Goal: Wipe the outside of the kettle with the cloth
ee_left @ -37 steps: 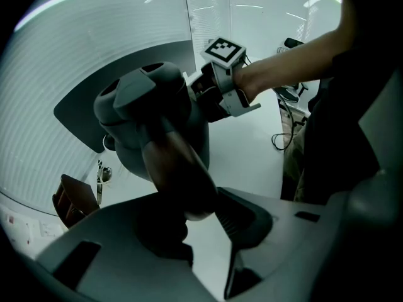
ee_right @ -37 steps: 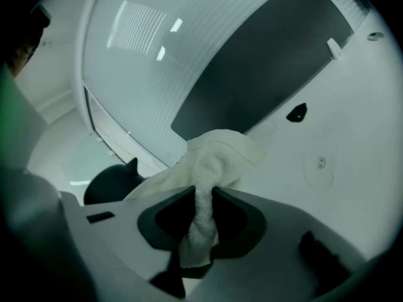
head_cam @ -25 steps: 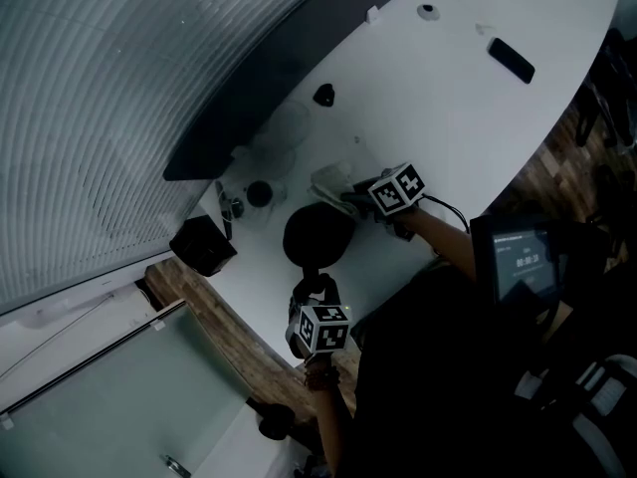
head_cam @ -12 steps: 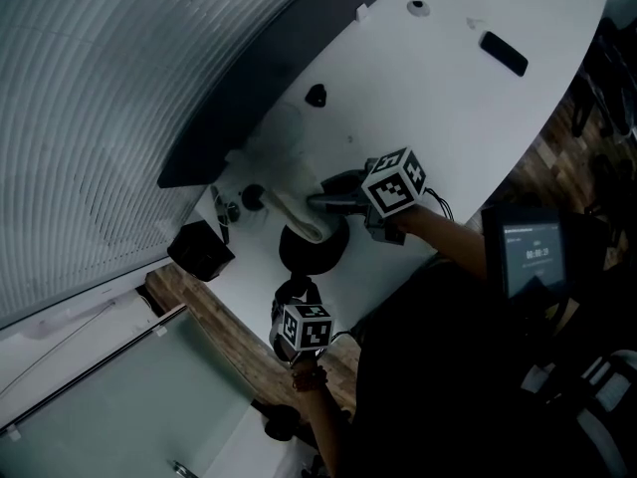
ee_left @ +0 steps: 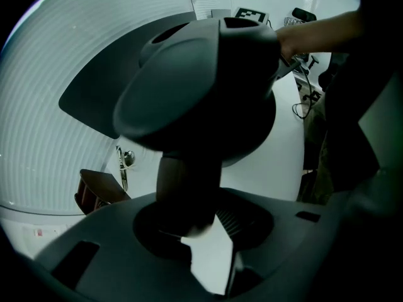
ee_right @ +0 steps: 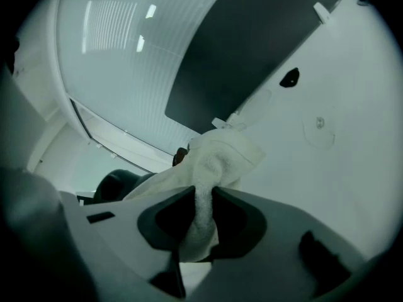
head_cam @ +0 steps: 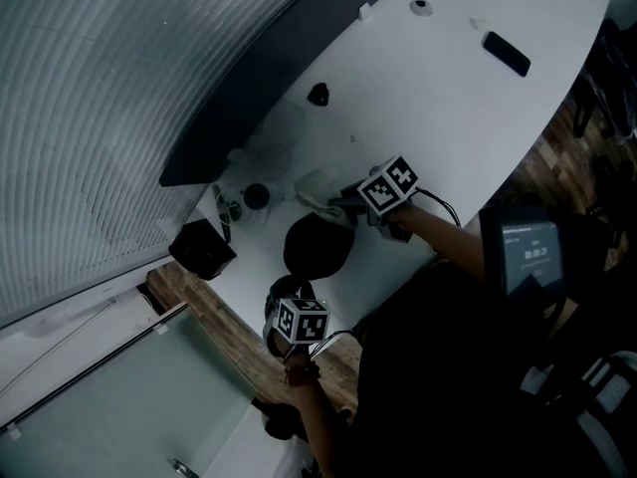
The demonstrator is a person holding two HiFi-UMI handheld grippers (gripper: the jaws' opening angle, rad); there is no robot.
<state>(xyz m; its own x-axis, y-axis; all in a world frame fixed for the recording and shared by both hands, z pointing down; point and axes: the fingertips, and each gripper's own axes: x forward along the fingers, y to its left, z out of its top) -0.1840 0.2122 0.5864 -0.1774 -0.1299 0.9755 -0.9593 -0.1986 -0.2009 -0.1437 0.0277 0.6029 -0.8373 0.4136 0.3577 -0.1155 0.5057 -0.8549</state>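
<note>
The black kettle (head_cam: pixel 317 245) stands on the white table (head_cam: pixel 448 98) near its front edge. My left gripper (head_cam: pixel 296 292) is below it in the head view, shut on the kettle's handle (ee_left: pixel 186 194). The kettle's body (ee_left: pixel 195 87) fills the left gripper view. My right gripper (head_cam: pixel 338 202) sits at the kettle's far right side, shut on a white cloth (head_cam: pixel 315 189). In the right gripper view the cloth (ee_right: pixel 217 159) is pinched between the jaws of my right gripper (ee_right: pixel 200 209) and bulges past them, with the kettle (ee_right: pixel 123 181) dark at lower left. Whether cloth and kettle touch I cannot tell.
A black box (head_cam: pixel 202 247) sits at the table's left corner, with a small metal piece (head_cam: pixel 231 207) and a round black object (head_cam: pixel 257 195) beside it. Farther off lie a small black item (head_cam: pixel 318 95) and a phone (head_cam: pixel 506 54). A lit screen (head_cam: pixel 525 257) is at right.
Half a second ago the right gripper held the cloth draped over the kettle's top; now it has drawn back to the kettle's far right side. The left gripper drifted slightly left.
</note>
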